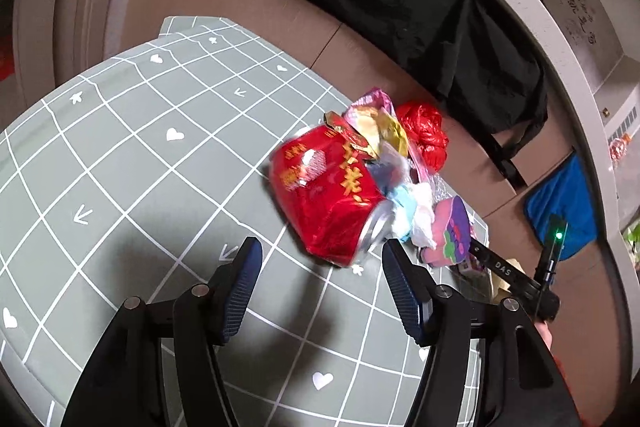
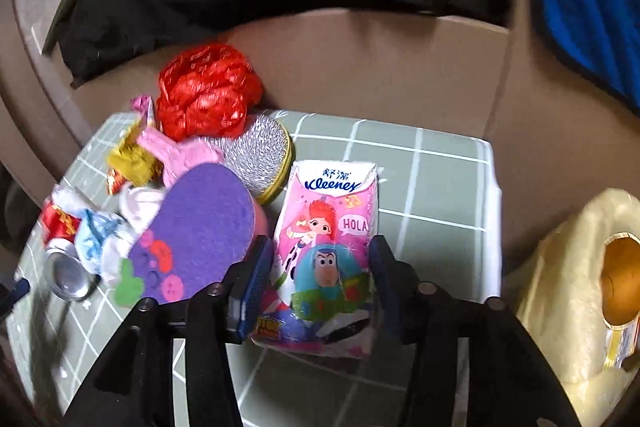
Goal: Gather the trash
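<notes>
A dented red can (image 1: 328, 191) lies on its side on the grey-green checked cloth (image 1: 120, 167), just ahead of my open, empty left gripper (image 1: 322, 269). Crumpled wrappers (image 1: 376, 125) and tissue (image 1: 420, 215) are piled beside it. The can also shows at the left of the right wrist view (image 2: 66, 263). My right gripper (image 2: 320, 267) has its jaws on both sides of a pink Kleenex tissue pack (image 2: 328, 247). A purple and pink sponge (image 2: 192, 239) lies to its left.
A red plastic bag ball (image 2: 208, 95) and a silver scrubber (image 2: 260, 147) lie behind the pile. A black bag (image 1: 400, 7) and blue cloth (image 1: 564, 203) are on the brown surface beyond. A cream roll (image 2: 576, 287) sits right of the table edge (image 2: 494, 219).
</notes>
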Demonstrator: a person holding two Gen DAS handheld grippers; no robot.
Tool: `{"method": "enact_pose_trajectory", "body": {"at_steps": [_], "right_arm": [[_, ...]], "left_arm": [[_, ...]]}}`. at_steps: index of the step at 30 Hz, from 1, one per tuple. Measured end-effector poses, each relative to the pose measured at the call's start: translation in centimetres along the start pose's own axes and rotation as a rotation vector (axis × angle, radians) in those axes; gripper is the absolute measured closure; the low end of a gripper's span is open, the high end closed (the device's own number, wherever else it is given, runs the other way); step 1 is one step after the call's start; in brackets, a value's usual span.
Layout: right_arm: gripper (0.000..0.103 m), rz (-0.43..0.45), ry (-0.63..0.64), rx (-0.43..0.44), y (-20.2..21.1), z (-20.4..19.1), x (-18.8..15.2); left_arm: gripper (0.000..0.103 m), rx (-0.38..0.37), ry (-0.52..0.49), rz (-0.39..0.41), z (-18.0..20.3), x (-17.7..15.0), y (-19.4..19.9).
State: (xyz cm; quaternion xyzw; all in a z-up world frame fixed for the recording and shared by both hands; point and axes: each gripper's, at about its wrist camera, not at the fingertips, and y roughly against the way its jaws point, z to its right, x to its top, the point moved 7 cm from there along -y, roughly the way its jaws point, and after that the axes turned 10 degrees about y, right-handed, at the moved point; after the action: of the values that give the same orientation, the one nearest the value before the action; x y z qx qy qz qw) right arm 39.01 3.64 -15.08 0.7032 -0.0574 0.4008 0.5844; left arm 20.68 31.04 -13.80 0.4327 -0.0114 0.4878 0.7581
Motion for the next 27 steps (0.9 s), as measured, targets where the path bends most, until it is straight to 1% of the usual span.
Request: {"method": "enact_pose_trajectory", "body": {"at_steps": [2,4,6,8,9,10,11,12,14,16,18,20,24,27], "right_arm": [[0.053,-0.003,0.028,-0.008,-0.4,-0.4,0.2],[0.048,-0.017,0.056,-0.016,-1.0,-0.7,0.3],[0.043,-0.057,0.113,-0.043,-1.7,-1.0,0.2],[0.042,-0.054,0.141,-0.034,-1.5,-1.2,0.1],[0.046,-0.059,0.138,-0.023,-1.4,-1.1,0.1],[0.055,-0.049,0.116,-0.001,-1.0,-0.8,0.1],[0.057,-0.033,0.094,0.023,-0.6,-0.6,0.1],[0.06,-0.004,0.048,0.076,0.3,-0.2,0.0],[0.06,0.026,0.012,0.106,1.6,0.5,-0.5],[0.06,0.051,0.003,0.119,2.9,0.9,-1.1],[0.06,0.064,0.001,0.149,4.1,1.0,-1.7],[0.06,0.076,0.015,0.162,5.2,0.8,-2.3],[0.06,0.126,0.063,0.169,7.3,0.2,-2.7],[0.06,0.146,0.096,0.205,7.5,-1.4,-1.7]], "left_arm": [[0.039,0.005,0.003,-0.005,0.0,-0.1,-0.2],[0.037,0.004,0.01,-0.008,0.1,-0.2,-0.5],[0.034,-0.001,0.028,-0.006,0.3,-0.2,-0.8],[0.03,-0.005,0.062,0.004,0.3,-0.1,-0.9],[0.029,-0.005,0.083,0.007,0.1,0.1,-1.1],[0.029,0.001,0.108,0.008,0.0,0.2,-1.3],[0.028,0.012,0.123,0.009,-0.2,0.4,-1.5],[0.028,0.026,0.139,0.011,-0.3,0.6,-1.7],[0.028,0.043,0.174,0.014,-0.7,1.0,-2.3],[0.028,0.059,0.189,0.012,-0.8,1.4,-3.0],[0.028,0.075,0.172,0.019,-0.8,2.3,-3.9],[0.026,0.088,0.145,0.015,-1.0,3.2,-4.6],[0.026,0.119,0.082,-0.019,-2.0,4.1,-5.4],[0.026,0.092,0.084,-0.058,-2.3,4.2,-5.7]]}}
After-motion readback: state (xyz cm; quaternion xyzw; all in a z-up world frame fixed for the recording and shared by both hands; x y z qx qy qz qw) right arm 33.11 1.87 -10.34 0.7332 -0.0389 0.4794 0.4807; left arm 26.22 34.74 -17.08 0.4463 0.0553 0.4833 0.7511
